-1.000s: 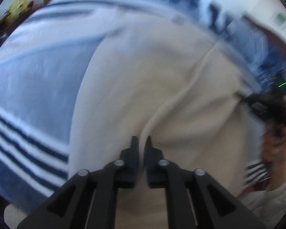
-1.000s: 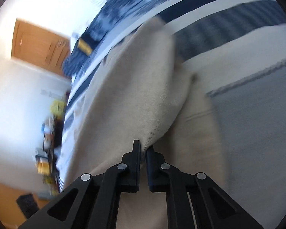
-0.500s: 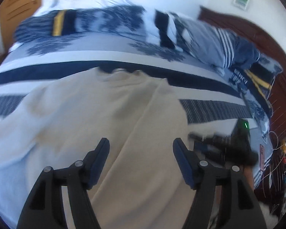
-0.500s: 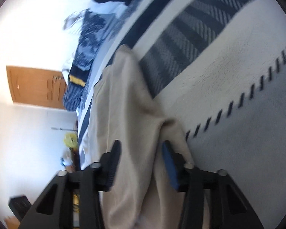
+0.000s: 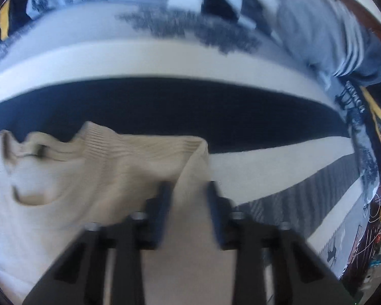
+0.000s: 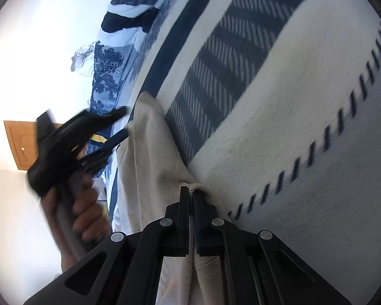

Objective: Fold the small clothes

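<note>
While the cream knit sweater [image 5: 94, 178] lies spread on the striped blue-and-white bedspread [image 6: 279, 139], the right gripper [image 6: 191, 193] is clamped tight on a ribbed edge of it. The left gripper [image 5: 188, 190] – blurred – stands with its jaws apart and closing, a fold of the sweater between them; a hand [image 6: 83, 213] grips its handle.

no legible text, pillow lettering blurred

my right gripper [image 6: 191, 194] closes again on the beige garment [image 6: 149, 152] edge; my left gripper [image 5: 188, 190] now straddles its ribbed corner, jaws closing.
</note>
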The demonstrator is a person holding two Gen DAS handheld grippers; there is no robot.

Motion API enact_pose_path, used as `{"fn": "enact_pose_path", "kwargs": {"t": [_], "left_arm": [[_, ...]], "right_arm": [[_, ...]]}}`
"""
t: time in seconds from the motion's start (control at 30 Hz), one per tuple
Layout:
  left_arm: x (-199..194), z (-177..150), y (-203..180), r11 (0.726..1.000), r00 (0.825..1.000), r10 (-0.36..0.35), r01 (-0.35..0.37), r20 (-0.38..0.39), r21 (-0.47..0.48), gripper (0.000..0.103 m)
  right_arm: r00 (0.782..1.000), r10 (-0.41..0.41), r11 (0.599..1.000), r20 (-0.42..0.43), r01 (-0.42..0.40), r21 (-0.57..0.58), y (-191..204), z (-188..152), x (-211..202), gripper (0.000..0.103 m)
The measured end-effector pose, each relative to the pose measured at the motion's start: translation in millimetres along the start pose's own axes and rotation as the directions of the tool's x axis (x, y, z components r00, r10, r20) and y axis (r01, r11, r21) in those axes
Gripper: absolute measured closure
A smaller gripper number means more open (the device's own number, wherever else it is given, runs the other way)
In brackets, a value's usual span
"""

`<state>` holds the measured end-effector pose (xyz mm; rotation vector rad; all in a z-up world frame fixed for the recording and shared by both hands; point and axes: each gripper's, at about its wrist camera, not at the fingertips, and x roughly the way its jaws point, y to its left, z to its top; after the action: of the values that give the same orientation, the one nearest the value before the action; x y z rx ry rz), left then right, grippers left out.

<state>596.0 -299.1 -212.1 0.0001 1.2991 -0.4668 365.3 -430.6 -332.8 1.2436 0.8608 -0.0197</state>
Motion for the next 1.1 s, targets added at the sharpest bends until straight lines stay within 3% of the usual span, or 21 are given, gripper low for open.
{"fn": "enact_pose_path", "kwargs": {"t": [0.07,0.13,0.23,0.3,0.37,0.43,0.47,0.53,0.57,0.6,0.63,0.7,0.73,0.8,0.93,1.0,1.1], "left_arm": [[1,2,-1,1.000,1.000,-0.008,0.008,0.007,-0.009,0.100],[-18,5,-1,0.995,0.993,-0.090,0.093,0.077,-0.029,0.101],[-34,16,-4,0.993,0.983,-0.106,0.112,0.148,-0.035,0.101],[-18,24,-5,0.995,0.992,-0.071,0.077,0.109,-0.059,0.100],[3,27,-8,0.998,0.998,0.005,-0.002,0.056,-0.057,0.100],[6,27,-7,0.998,0.999,0.027,-0.025,0.034,-0.054,0.096],[-3,25,-5,0.998,0.999,0.005,-0.001,0.051,-0.062,0.091],[-35,15,1,0.996,0.991,-0.066,0.073,0.119,-0.059,0.073],[-54,6,5,0.995,0.985,-0.078,0.086,0.155,-0.046,0.057],[-80,-7,11,0.997,0.979,-0.067,0.074,0.195,-0.030,0.051],[-98,-19,15,0.998,0.973,-0.053,0.058,0.225,-0.018,0.051],[-146,-59,33,1.000,0.960,-0.019,0.021,0.280,-0.004,0.050],[-164,-78,43,1.000,0.954,-0.006,0.009,0.301,-0.007,0.047],[-206,-135,75,0.998,0.932,0.041,-0.018,0.359,-0.067,0.027],[-258,-238,137,0.971,0.897,0.164,-0.074,0.409,-0.226,0.024],[-274,-287,177,0.941,0.893,0.207,-0.069,0.401,-0.332,0.024],[-287,-325,228,0.893,0.898,0.201,-0.003,0.392,-0.451,0.024]], "right_arm": [[1.000,-0.005,1.000,-0.011,0.005,0.023,-7,-1,1,0.100],[1.000,0.005,0.998,-0.012,-0.005,0.060,-16,1,-1,0.100],[0.997,0.017,0.998,0.075,-0.021,0.057,-15,6,-29,0.100],[0.993,0.034,0.998,0.109,-0.038,0.044,-12,7,-40,0.100],[0.996,0.006,0.999,0.089,-0.009,0.034,-15,7,-35,0.100],[0.999,-0.016,0.998,0.029,0.015,0.058,-21,6,-21,0.100],[0.999,-0.038,0.996,0.024,0.036,0.078,-26,6,-20,0.099],[0.999,-0.022,0.993,0.030,0.019,0.119,-32,7,-25,0.098],[0.999,-0.032,0.993,0.037,0.028,0.114,-29,9,-27,0.097],[0.997,-0.051,0.994,0.059,0.045,0.095,-28,8,-36,0.087],[0.995,-0.059,0.996,0.083,0.053,0.072,-24,9,-43,0.059],[0.989,-0.067,0.998,0.131,0.065,0.021,-12,8,-59,0.037],[0.987,-0.065,0.998,0.150,0.068,-0.016,-4,5,-66,0.037],[0.985,-0.056,0.993,0.163,0.073,-0.096,16,-1,-76,0.037],[0.992,0.002,0.972,0.126,0.028,-0.235,56,-27,-82,0.037],[0.995,0.018,0.937,0.102,0.019,-0.349,86,-49,-79,0.036],[0.997,0.013,0.849,0.075,0.029,-0.527,133,-89,-67,0.032]]}}
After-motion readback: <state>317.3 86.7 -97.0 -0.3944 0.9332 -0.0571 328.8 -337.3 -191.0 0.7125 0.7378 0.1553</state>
